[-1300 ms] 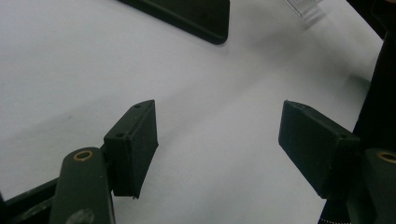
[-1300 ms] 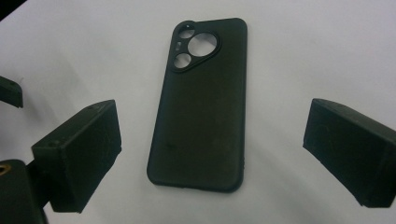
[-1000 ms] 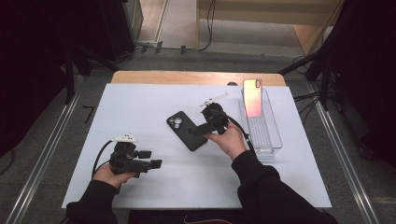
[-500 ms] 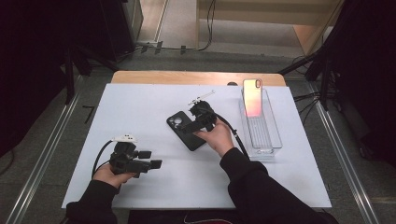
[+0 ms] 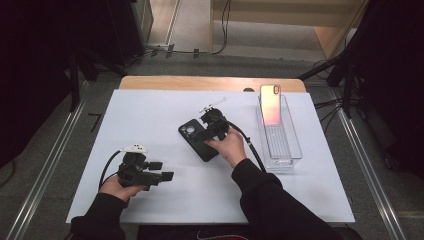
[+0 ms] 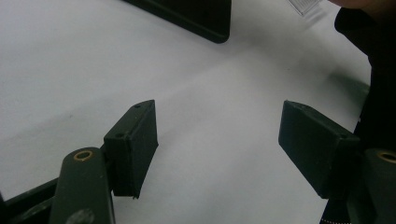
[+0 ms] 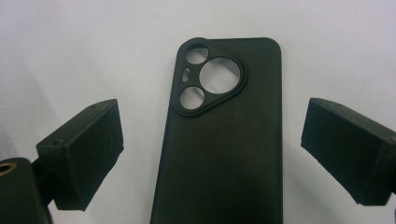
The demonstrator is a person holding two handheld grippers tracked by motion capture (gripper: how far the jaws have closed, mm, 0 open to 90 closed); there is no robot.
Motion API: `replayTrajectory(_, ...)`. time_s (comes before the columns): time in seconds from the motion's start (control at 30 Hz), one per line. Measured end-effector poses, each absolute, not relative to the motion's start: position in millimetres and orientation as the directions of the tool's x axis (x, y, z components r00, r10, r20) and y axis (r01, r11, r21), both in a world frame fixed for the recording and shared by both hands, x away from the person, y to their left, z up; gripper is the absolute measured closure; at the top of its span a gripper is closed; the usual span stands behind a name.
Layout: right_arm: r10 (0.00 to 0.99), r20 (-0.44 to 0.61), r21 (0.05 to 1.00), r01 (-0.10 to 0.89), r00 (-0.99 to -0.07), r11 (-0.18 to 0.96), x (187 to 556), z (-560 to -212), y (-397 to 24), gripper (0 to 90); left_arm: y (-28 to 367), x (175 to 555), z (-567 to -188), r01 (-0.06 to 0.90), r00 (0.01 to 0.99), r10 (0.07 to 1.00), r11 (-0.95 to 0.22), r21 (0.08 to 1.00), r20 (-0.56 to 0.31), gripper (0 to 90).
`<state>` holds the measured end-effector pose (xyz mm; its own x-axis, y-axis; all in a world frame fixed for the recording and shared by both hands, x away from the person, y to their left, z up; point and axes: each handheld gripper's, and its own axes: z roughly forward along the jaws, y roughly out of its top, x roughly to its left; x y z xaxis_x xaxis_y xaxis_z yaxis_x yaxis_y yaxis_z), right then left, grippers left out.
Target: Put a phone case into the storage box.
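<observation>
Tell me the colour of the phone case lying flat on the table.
Matte black. The phone case shows best in the right gripper view.

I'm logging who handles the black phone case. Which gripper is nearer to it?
Right. The right gripper hovers over the black phone case, its open fingers on either side of it. The left gripper sits open near the table's front edge, well short of the case.

- Matt black phone case (image 7: 224,140), rubbery-looking, faintly scuffed, smooth round the lens cut-outs.
- Smooth white matt table cover (image 5: 150,115), like paper or plastic sheet.
- Pale wood table edge (image 5: 200,83).
- Clear glossy plastic tray (image 5: 287,150).
- Glossy phone (image 5: 270,104), reflective face.
- Matt black jaws, brass-coloured metal rivet (image 6: 84,155).
</observation>
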<state>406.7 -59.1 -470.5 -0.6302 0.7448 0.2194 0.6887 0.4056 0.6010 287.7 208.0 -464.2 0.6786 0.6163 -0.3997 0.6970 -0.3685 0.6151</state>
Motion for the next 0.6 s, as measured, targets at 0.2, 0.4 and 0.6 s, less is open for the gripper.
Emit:
replayTrajectory(0.2,0.749,0.215,0.592,0.694,-0.626,0.41,406,-475,-57,4.0,208,288,-464,0.696,0.68,0.616,-0.369,0.616,-0.399,28.2)
replayTrajectory(0.4,0.743,0.214,0.588,0.691,-0.634,0.42,405,-484,-55,4.1,208,288,-464,0.696,0.679,0.616,-0.369,0.615,-0.399,28.2)
replayTrajectory(0.6,0.754,0.191,0.575,0.694,-0.629,0.434,403,-492,-52,4.0,207,287,-464,0.695,0.68,0.615,-0.37,0.616,-0.398,28.2)
